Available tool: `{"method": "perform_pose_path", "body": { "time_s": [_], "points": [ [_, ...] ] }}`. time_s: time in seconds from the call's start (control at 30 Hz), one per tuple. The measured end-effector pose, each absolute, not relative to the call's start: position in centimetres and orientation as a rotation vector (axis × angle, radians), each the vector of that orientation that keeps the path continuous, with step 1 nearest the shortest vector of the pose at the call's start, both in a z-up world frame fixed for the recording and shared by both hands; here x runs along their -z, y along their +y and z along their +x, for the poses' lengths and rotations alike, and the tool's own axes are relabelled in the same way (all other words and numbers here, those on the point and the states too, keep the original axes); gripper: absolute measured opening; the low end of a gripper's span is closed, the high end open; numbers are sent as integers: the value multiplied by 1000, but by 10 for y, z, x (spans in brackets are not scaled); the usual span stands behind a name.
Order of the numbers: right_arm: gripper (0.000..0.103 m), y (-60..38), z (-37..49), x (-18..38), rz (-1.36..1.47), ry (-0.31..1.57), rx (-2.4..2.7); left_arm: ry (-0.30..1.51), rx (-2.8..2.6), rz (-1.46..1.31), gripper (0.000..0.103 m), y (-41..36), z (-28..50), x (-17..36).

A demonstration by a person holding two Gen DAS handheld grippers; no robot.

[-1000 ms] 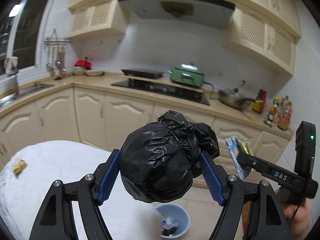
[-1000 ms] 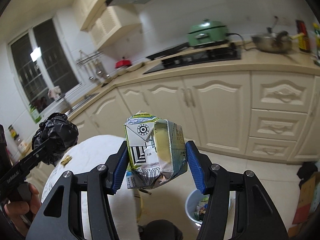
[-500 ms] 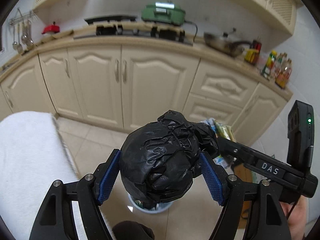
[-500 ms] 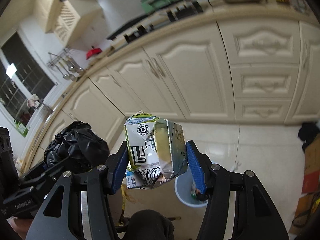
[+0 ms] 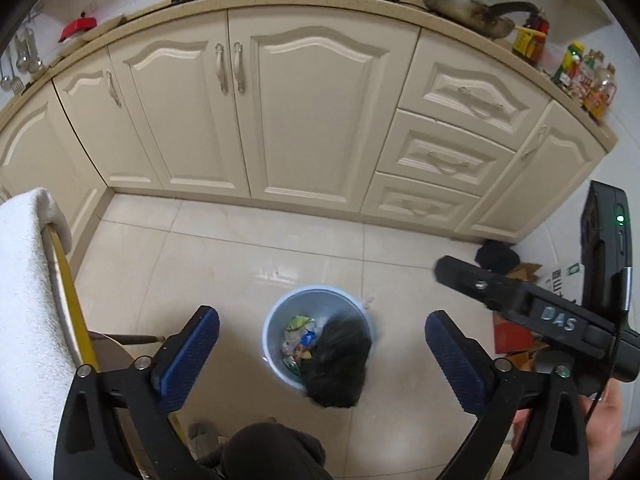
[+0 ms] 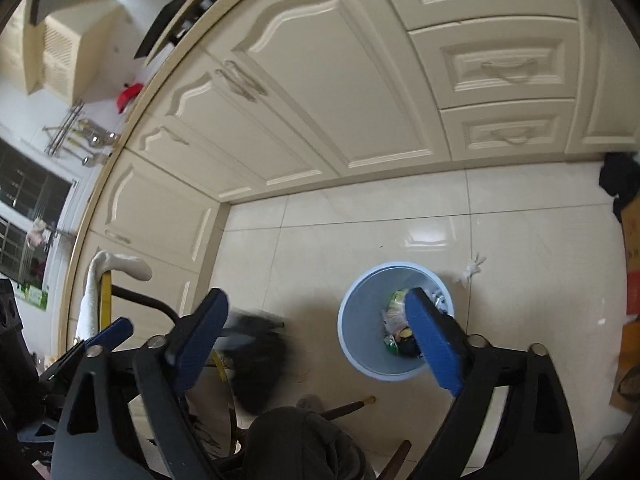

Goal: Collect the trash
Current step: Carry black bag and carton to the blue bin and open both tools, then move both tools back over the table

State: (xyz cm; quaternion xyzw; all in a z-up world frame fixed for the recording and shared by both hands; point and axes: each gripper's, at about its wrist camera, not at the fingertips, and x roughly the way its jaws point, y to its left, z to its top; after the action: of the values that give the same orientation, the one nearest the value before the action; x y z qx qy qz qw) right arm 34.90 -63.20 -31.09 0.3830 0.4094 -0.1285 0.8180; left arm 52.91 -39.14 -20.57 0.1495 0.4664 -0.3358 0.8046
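Left wrist view: my left gripper [image 5: 322, 344] is opening, nothing pinched; the crinkled black bag [image 5: 338, 364], blurred, is over the round pale-blue bin [image 5: 272, 340], cream cabinets [image 5: 312, 112] behind.

Right wrist view: my right gripper [image 6: 320, 340] is opening, empty, over glossy tiles [image 6: 360, 240]; the bin [image 6: 352, 344] holds mixed litter.

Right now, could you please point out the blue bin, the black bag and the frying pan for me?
blue bin [image 5: 269, 344]: left wrist view, on its left inner wall.
black bag [image 5: 338, 364]: left wrist view, on its blurred middle.
frying pan [image 5: 460, 10]: left wrist view, on its bowl.
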Motion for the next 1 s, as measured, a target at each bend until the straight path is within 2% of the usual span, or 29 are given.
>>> {"method": "perform_pose_path", "body": {
  "time_s": [0.13,0.43,0.67,1.0],
  "points": [
    [103,-633,341,301,810,855,302,980,705,315,102,-392,518,203],
    [103,-609,343,251,749,801,285,843,703,240,102,-309,467,149],
    [103,-557,361,202,658,758,215,727,661,143,102,-205,428,100],
    [103,-424,397,131,494,705,30,626,489,22,102,-32,371,51]
  ]
}}
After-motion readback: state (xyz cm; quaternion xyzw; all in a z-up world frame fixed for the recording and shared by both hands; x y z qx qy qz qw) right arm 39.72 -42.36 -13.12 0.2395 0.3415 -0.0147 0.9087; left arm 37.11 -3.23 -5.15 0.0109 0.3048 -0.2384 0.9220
